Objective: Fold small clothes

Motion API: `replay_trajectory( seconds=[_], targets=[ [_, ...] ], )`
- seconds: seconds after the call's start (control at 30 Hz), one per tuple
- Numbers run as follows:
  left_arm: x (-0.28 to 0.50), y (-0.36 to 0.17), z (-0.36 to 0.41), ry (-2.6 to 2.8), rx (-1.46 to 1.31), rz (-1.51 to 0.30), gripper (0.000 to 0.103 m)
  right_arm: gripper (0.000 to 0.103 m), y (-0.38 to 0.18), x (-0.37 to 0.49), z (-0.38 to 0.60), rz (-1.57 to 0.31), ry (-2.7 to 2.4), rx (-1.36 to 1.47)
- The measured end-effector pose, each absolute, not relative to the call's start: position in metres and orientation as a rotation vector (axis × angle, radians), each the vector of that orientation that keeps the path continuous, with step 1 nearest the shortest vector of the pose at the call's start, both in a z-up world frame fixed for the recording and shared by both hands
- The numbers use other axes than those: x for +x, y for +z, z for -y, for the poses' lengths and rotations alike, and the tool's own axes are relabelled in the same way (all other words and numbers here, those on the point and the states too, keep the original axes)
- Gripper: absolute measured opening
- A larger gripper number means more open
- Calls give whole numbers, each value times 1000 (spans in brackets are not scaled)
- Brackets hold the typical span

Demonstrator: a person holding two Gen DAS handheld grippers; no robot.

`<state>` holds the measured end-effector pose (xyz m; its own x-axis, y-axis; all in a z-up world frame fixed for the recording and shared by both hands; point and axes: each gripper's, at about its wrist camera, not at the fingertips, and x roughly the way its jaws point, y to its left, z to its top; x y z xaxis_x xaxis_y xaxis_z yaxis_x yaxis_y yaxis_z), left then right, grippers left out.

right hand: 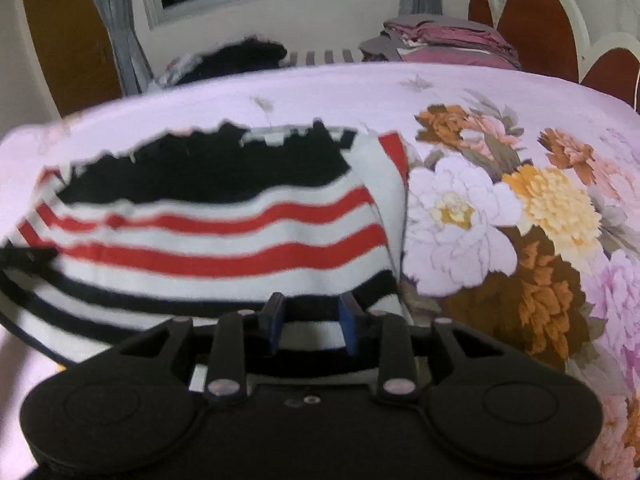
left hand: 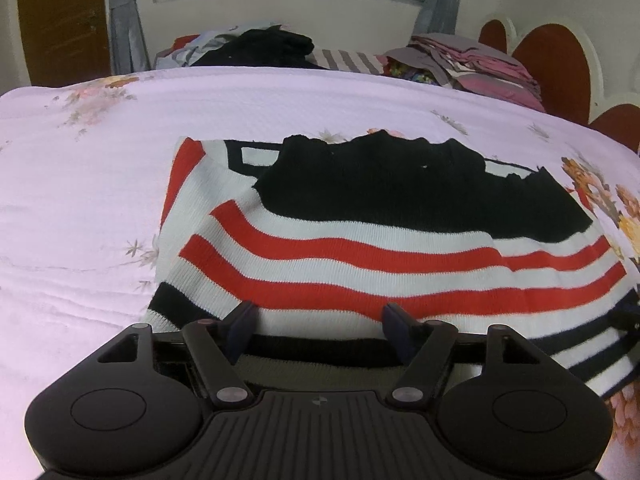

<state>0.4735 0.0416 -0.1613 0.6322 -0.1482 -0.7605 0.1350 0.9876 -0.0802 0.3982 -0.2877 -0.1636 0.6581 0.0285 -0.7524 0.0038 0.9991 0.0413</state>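
Note:
A small knitted sweater point(left hand: 360, 252) with red, white and black stripes and a black top part lies partly folded on the bed. It also shows in the right wrist view point(right hand: 224, 236). My left gripper point(left hand: 320, 320) is open, its fingers wide apart over the sweater's near hem. My right gripper point(right hand: 311, 312) is open with a narrower gap, its fingertips point(right hand: 274, 312) at the sweater's near right corner. Neither holds cloth. The right wrist view is blurred.
The bed has a pale pink floral cover point(left hand: 80, 200), with large printed flowers point(right hand: 500, 220) right of the sweater. Beyond the bed lie a dark clothes pile point(left hand: 260, 50) and a stack of folded pink and grey clothes point(left hand: 472, 64). A red-and-white headboard point(left hand: 552, 68) stands at the right.

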Motion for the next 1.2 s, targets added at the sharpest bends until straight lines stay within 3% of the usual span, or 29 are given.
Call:
replay_trajectory(
  seconds=[0.33,0.6,0.83,1.03,1.2],
  targets=[
    [452,-149,-54,-256,-50,-850,70,32,-135,391,245,-812,49,139],
    [442,-165,-76,-282,-61,-849,70,30,-144,416,165,-824,187,78],
    [438,-156,-81,-280,-90,-880,70,31,-160,414,154,-894,147,44],
    [434,-149,-90,-277,-147,-930,70,38,-152,405,157,-880,136,63],
    [428,-145,-91,-270,-127,-934,84,45,-144,405,155,-868,144,48]
  ],
)
